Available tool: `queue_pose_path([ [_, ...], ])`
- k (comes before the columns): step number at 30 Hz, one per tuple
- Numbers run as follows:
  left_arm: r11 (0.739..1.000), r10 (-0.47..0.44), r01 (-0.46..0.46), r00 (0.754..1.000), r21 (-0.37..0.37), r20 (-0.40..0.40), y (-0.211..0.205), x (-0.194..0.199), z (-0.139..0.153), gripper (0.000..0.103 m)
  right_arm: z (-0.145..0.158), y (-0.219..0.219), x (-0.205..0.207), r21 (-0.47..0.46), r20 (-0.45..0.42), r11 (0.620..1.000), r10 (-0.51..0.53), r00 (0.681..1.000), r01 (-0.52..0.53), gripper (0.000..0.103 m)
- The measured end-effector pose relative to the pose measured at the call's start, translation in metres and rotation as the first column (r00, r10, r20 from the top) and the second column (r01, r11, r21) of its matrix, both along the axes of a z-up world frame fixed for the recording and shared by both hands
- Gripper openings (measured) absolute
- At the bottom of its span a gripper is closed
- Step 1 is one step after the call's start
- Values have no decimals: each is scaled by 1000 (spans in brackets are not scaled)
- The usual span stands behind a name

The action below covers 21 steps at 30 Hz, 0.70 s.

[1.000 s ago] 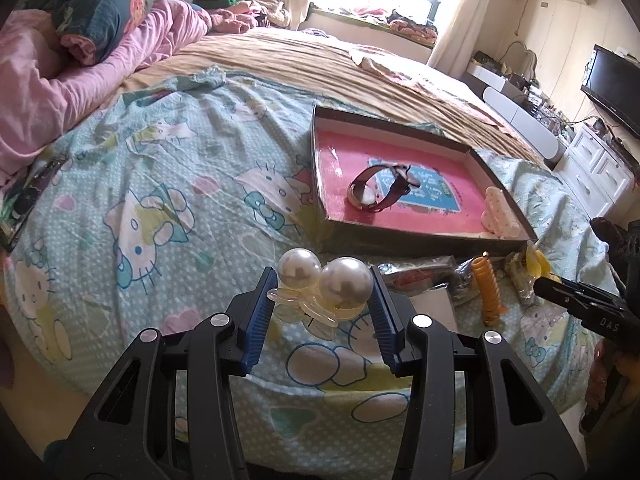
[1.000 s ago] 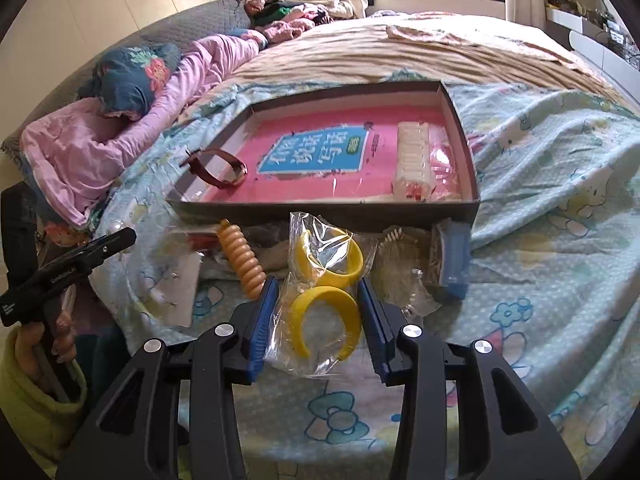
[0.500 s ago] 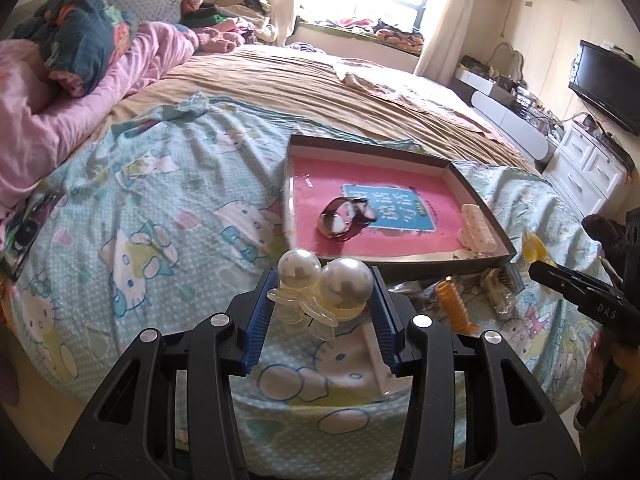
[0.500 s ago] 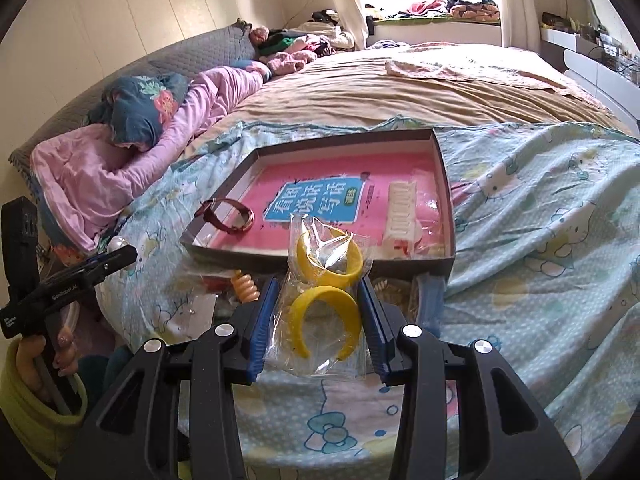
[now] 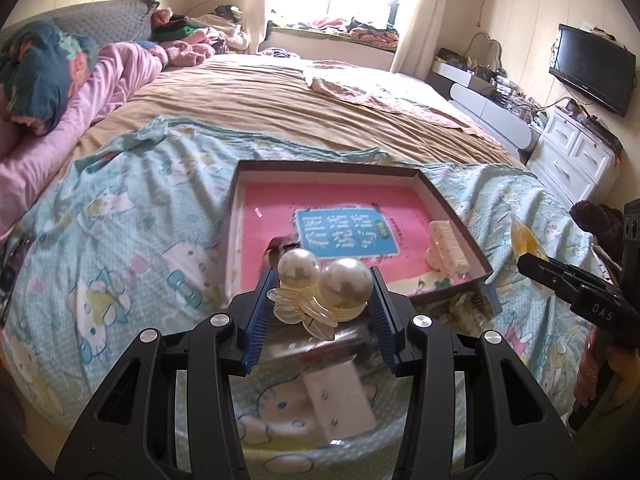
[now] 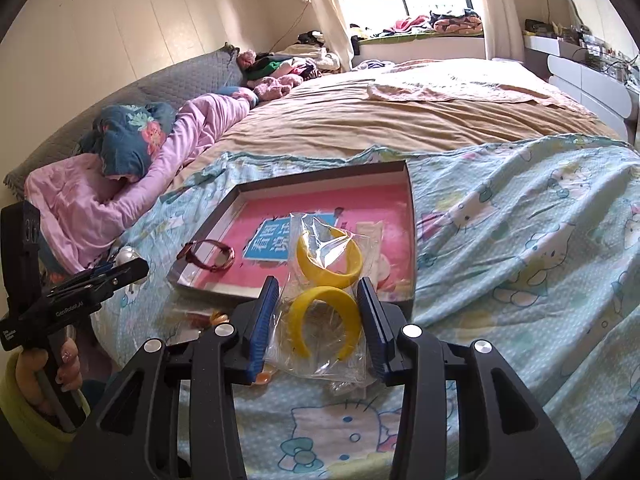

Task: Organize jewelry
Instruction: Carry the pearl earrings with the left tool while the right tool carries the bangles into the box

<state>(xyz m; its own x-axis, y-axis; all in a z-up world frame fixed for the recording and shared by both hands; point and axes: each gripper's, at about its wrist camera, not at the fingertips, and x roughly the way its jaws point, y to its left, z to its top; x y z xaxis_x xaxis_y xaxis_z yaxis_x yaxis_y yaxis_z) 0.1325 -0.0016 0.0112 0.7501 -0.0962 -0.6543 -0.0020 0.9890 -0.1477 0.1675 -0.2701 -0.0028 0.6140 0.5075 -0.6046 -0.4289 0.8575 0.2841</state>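
Observation:
My left gripper is shut on a pearl hair clip with two big pearls and clear petals, held above the bed just short of the tray's near edge. My right gripper is shut on a clear bag of yellow bangles, lifted at the tray's near rim. The shallow brown tray with a pink floor lies on the bed; it holds a dark red watch and a cream hair claw. In the right wrist view the left gripper shows at left with a pearl.
Loose items lie on the cartoon-cat bedsheet before the tray: a white earring card and small packets. Pink bedding lies at left, a white dresser and TV at right.
Both grippers have risen and come closer to the tray with their items still held; the tray now sits right behind each gripper, and the loose items have dropped below.

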Motion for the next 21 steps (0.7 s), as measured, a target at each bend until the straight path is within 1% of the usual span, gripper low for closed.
queue_pose_path([
  [8,1000,-28,28,1000,9,2,-13,17,3,37,5,-7,11,5,20,1000,-24,1000,24,39],
  [13,999,-35,35,999,8,-8,-18,30,0,37,8,-11,18,8,34,999,-47,998,47,39],
  [18,999,-36,36,999,-8,-23,-22,42,-5,37,10,-12,27,0,47,998,-66,997,66,39],
  [21,999,-43,43,999,-4,-30,-27,48,-8,37,10,-14,35,-4,54,997,-83,995,83,39],
])
